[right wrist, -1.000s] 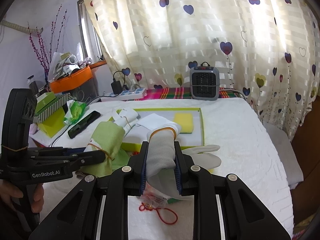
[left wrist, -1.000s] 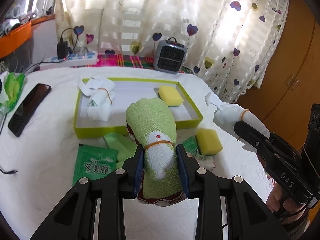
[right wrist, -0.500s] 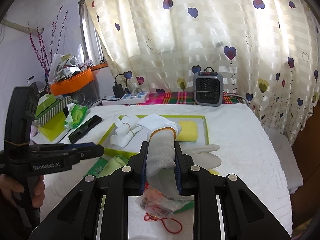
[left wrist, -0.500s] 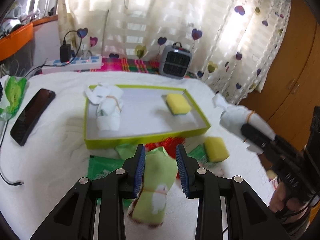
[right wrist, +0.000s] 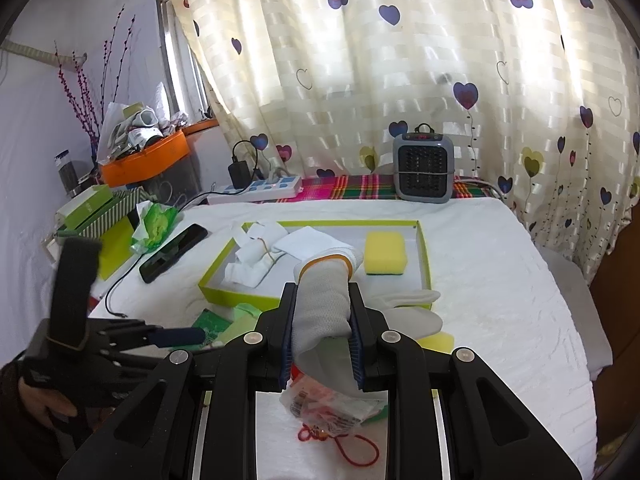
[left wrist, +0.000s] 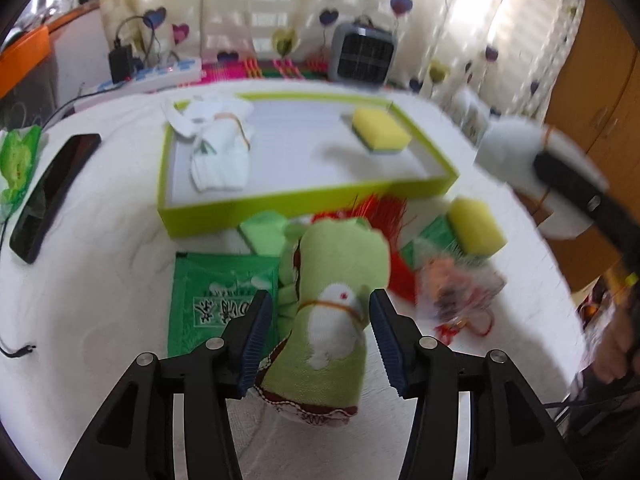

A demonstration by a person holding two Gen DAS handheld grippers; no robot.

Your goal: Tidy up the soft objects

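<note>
A rolled green sock bundle (left wrist: 336, 312) lies on the white bed in front of the lime-green tray (left wrist: 304, 200). My left gripper (left wrist: 320, 300) straddles the bundle; its jaws are opening and the blue pads (left wrist: 256, 332) stand clear of the cloth on both sides. Inside the tray are a white sock bundle (left wrist: 220, 156) and a yellow sponge (left wrist: 380, 132). My right gripper (right wrist: 322, 292) is shut on a grey-white glove (right wrist: 320, 316) with an orange cuff band, held above the bed near the tray's front. A second yellow sponge (left wrist: 476, 228) sits outside the tray.
A green packet (left wrist: 216, 300), a red tassel (left wrist: 380, 220) and a crinkled plastic packet (left wrist: 460, 292) lie in front of the tray. A black phone (left wrist: 52, 196) is at the left. A small heater (right wrist: 424, 172) and a power strip (right wrist: 256, 192) stand at the back.
My left gripper came down with the green sock bundle to the bed before the tray, and its jaws spread off the bundle. The right gripper kept still, holding the glove.
</note>
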